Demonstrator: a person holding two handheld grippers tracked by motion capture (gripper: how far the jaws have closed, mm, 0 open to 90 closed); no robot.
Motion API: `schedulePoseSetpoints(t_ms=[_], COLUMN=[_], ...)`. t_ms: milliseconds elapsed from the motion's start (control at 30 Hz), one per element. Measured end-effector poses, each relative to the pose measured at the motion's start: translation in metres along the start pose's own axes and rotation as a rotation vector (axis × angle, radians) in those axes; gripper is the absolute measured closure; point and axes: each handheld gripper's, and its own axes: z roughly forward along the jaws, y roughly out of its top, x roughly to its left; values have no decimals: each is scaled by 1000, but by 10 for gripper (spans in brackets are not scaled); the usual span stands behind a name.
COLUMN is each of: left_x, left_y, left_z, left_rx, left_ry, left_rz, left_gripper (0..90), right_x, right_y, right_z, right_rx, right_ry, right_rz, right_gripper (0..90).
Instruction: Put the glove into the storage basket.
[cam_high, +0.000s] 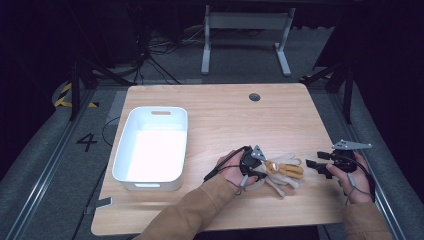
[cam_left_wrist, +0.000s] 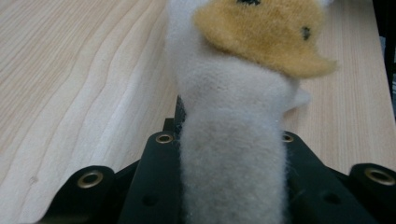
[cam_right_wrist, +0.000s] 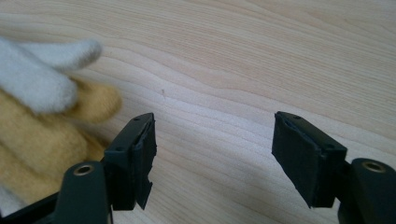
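Observation:
A plush toy (cam_high: 281, 171) in white and yellow-brown lies on the wooden table (cam_high: 225, 115) near its front edge. My left gripper (cam_high: 256, 170) is shut on a white limb of it. In the left gripper view that white limb (cam_left_wrist: 233, 154) runs up between the jaws, with a yellow-brown patch (cam_left_wrist: 266, 32) beyond. My right gripper (cam_high: 314, 164) is open just right of the toy, nothing between its jaws. In the right gripper view, the right gripper (cam_right_wrist: 212, 154) hovers over bare wood, and the plush toy (cam_right_wrist: 42, 112) lies at the left.
A white rectangular bin (cam_high: 131, 155) with handle slots stands on the left half of the table. A round cable hole (cam_high: 254, 97) sits near the far edge. The legs of a second table (cam_high: 245, 35) stand beyond on the floor.

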Motion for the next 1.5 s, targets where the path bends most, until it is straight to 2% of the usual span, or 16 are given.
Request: schedulePoseSetpoints(t_ms=[33, 67, 100, 167, 200, 367, 667, 700, 767, 967, 1033, 1133, 1167, 1233, 1300, 1500], left_x=[1, 2, 2, 3, 2, 4, 14, 14, 14, 16, 17, 19, 19, 19, 19, 17], left_y=[1, 2, 2, 3, 4, 5, 4, 4, 4, 2, 1, -1, -1, -2, -3, -2], left_z=[-2, -9, -9, -17, -25, -39, -74, -74, -81, -98, -103, -113, -113, -119, -128, -144], left_rx=[-9, -22, -22, -43, -46, -34, -46, -46, -42, -49, -48, -40, -40, -46, -53, -51], left_ry=[3, 1, 1, -2, 17, 47, 125, 125, 137, 160, 175, 217, 217, 231, 251, 283], left_rz=[3, -28, -28, -65, -72, -84, -191, -191, -207, -258, -274, -302, -302, -322, -349, -384], left_gripper=[750, 750, 750, 750, 749, 750, 750, 749, 750, 749, 748, 748, 748, 748, 748, 749], right_x=[0, 0, 0, 1, 3, 4, 5, 5, 6, 6, 5, 4, 4, 4, 5, 4], right_y=[0, -1, -1, 0, 0, 6, 23, 23, 28, 38, 43, 49, 49, 54, 59, 65], right_z=[0, 1, 1, 4, 9, 17, 35, 35, 40, 45, 50, 53, 53, 57, 60, 66], right_rx=[1, 3, 3, 18, 39, 43, 60, 60, 78, 80, 116, 113, 113, 102, 115, 138], right_ry=[-1, -1, -1, 5, 8, 24, 51, 51, 45, 68, 103, 98, 98, 98, 96, 104], right_rz=[1, 5, 5, 4, -6, -20, -63, -63, -94, -88, -100, -105, -105, -91, -109, -103], right_gripper=[310, 312, 312, 321, 334, 334, 335, 335, 334, 311, 264, 249, 249, 283, 304, 340])
